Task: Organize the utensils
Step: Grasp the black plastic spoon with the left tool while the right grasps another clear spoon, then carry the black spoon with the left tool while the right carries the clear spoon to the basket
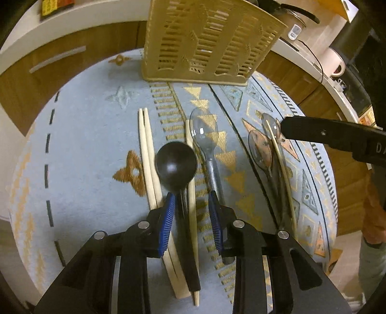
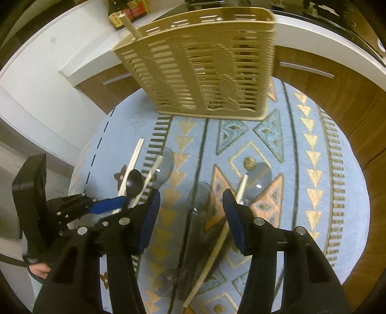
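Observation:
A beige slotted utensil holder [image 1: 207,43] stands at the table's far edge; it also shows in the right wrist view [image 2: 205,70], with one chopstick [image 2: 131,25] sticking out. My left gripper [image 1: 191,203] is open, its blue-padded jaws either side of a black spoon's [image 1: 176,164] handle and a single chopstick [image 1: 191,193]. A chopstick pair [image 1: 148,154] lies to its left, a clear spoon [image 1: 205,135] to its right. My right gripper [image 2: 190,217] is open above clear spoons [image 2: 258,176] and a chopstick [image 2: 212,256].
The round table wears a light blue patterned cloth [image 1: 91,135]. Wooden cabinets [image 1: 60,65] with a white counter curve behind it. Sauce bottles [image 2: 125,12] stand on the counter. A white mug [image 1: 336,65] sits at the right.

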A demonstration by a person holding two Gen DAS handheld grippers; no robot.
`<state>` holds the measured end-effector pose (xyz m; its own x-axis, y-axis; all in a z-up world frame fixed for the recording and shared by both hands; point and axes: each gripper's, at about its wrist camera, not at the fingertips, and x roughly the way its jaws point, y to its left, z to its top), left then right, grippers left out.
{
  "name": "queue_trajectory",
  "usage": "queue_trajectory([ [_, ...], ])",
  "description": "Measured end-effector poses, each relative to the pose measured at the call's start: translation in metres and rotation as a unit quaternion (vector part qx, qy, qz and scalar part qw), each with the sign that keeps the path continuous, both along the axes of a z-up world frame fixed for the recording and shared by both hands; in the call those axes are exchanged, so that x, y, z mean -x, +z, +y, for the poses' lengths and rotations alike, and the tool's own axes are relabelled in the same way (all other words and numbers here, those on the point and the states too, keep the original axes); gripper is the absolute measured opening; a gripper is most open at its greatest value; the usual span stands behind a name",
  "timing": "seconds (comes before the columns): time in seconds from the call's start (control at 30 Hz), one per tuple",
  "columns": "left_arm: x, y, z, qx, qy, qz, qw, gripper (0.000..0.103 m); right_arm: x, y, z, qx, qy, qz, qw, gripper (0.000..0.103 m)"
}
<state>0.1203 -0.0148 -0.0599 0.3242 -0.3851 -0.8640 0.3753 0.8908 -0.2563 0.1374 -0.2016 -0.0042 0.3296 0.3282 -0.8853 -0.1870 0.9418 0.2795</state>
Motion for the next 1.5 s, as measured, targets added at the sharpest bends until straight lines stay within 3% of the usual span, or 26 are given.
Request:
queue_trajectory([
  [0.07,-0.001,0.000,-0.002,-0.007,0.002,-0.004,1.0000,0.024,-0.007,-0.002,0.010,0.000,0.006,0.006,1.000,0.050],
  [0.17,-0.003,-0.002,-0.003,-0.024,0.007,-0.014,0.9996,0.008,-0.018,-0.007,0.023,0.005,0.010,0.016,1.000,0.050],
  [0.43,0.003,0.009,0.025,0.034,0.044,-0.042,0.9975,0.005,-0.045,-0.038,0.050,0.007,-0.008,0.057,0.998,0.042],
  [0.63,0.006,0.021,0.050,0.049,0.066,-0.061,0.9948,0.005,-0.052,-0.049,0.068,0.008,-0.020,0.068,0.997,0.039],
  [0.8,0.007,0.019,0.061,0.059,0.076,-0.059,0.9937,0.005,-0.052,-0.050,0.090,0.060,-0.026,0.042,0.997,0.039],
  [0.97,0.009,0.016,0.061,0.061,0.075,-0.064,0.9932,0.005,-0.046,-0.053,0.110,0.117,-0.012,0.015,0.993,0.032],
  [1.17,0.013,0.026,0.057,0.060,0.075,-0.091,0.9912,0.005,-0.037,-0.043,0.091,0.096,-0.017,0.003,0.995,0.032],
  [1.33,0.017,0.052,0.051,0.084,0.074,-0.132,0.9849,0.005,-0.015,-0.010,0.069,0.066,-0.005,-0.060,0.996,0.032],
  [1.5,0.020,0.094,0.038,0.124,0.069,-0.197,0.9702,0.005,-0.005,0.038,0.038,0.038,-0.002,-0.135,0.990,0.031],
])
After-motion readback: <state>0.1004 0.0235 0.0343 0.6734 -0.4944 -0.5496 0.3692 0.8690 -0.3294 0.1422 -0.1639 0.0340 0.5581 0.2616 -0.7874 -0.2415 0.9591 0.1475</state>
